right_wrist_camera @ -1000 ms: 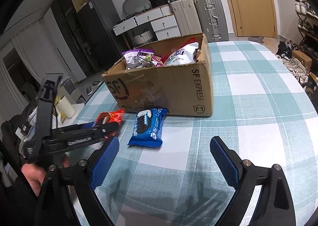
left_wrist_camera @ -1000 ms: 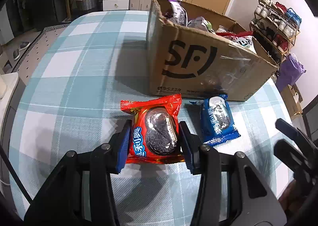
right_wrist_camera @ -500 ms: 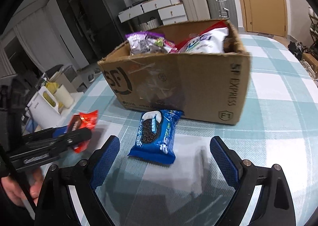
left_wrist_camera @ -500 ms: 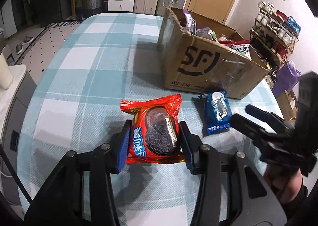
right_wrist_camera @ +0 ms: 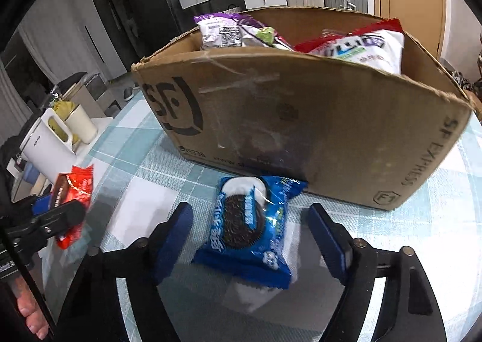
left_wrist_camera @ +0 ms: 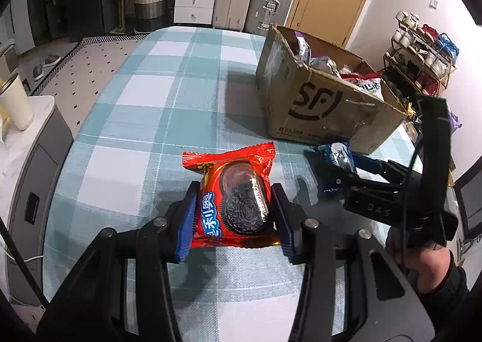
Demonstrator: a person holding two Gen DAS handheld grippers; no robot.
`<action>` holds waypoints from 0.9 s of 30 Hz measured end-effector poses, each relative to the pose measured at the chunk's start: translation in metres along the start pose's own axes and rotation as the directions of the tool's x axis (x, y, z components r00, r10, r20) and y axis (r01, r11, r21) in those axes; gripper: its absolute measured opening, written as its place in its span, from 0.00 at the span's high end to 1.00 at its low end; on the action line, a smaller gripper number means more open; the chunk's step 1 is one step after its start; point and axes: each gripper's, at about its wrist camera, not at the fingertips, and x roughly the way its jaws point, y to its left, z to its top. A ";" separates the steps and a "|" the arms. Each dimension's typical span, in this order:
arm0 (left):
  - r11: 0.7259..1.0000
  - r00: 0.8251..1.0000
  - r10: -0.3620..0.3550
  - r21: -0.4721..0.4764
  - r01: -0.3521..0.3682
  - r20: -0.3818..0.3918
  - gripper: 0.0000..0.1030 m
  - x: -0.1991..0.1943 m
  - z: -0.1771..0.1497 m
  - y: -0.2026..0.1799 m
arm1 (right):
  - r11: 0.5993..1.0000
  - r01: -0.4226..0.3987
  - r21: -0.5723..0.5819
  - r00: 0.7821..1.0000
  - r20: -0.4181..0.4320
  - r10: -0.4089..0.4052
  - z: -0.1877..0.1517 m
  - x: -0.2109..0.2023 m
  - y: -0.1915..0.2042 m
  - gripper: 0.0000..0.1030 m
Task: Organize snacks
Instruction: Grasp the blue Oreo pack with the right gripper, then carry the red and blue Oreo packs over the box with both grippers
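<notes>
Red cookie packet (left_wrist_camera: 233,196) sits pinched between the pads of the left claw (left_wrist_camera: 235,215), lifted off the checked worktop (left_wrist_camera: 144,119). Further right, the blue cookie packet (right_wrist_camera: 251,229) lies flat just before the cardboard box (right_wrist_camera: 301,119), its long axis running away from the right claw (right_wrist_camera: 253,238), whose jaws straddle it and are closing, pads not yet touching.

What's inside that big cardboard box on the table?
The cardboard box holds snack bags: a purple-topped packet, a small green one, and a big white bag with red edging. Whatever lies beneath them is hidden by the box wall.
</notes>
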 end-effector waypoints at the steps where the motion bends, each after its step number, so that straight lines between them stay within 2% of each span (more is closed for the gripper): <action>1: 1.000 1.000 -0.002 -0.004 0.002 0.003 0.58 -0.001 0.001 0.001 | 1.000 0.010 -0.003 1.000 0.000 -0.010 0.000 0.001 0.002 0.28; 3: 1.000 1.000 -0.003 -0.008 0.003 0.006 0.58 -0.004 0.000 0.003 | 0.999 0.029 -0.018 1.000 -0.001 -0.029 0.001 0.003 0.008 0.32; 5: 1.000 1.000 -0.006 -0.012 0.006 0.007 0.58 -0.004 0.000 0.005 | 0.998 0.051 -0.035 0.999 -0.002 -0.051 0.001 0.005 0.014 0.42; 7: 1.000 1.000 -0.008 -0.015 0.008 0.008 0.58 -0.006 -0.001 0.006 | 0.997 0.052 -0.051 0.999 -0.003 -0.052 0.001 0.007 0.018 0.57; 15: 1.000 1.000 -0.012 -0.019 0.013 0.007 0.58 -0.007 -0.002 0.005 | 1.000 -0.008 -0.011 1.000 0.011 0.008 -0.005 -0.002 0.011 0.58; 27: 0.999 0.999 -0.032 -0.003 0.032 0.001 0.58 -0.007 -0.001 -0.008 | 0.997 -0.069 0.016 0.994 0.082 0.068 -0.012 -0.050 -0.003 0.58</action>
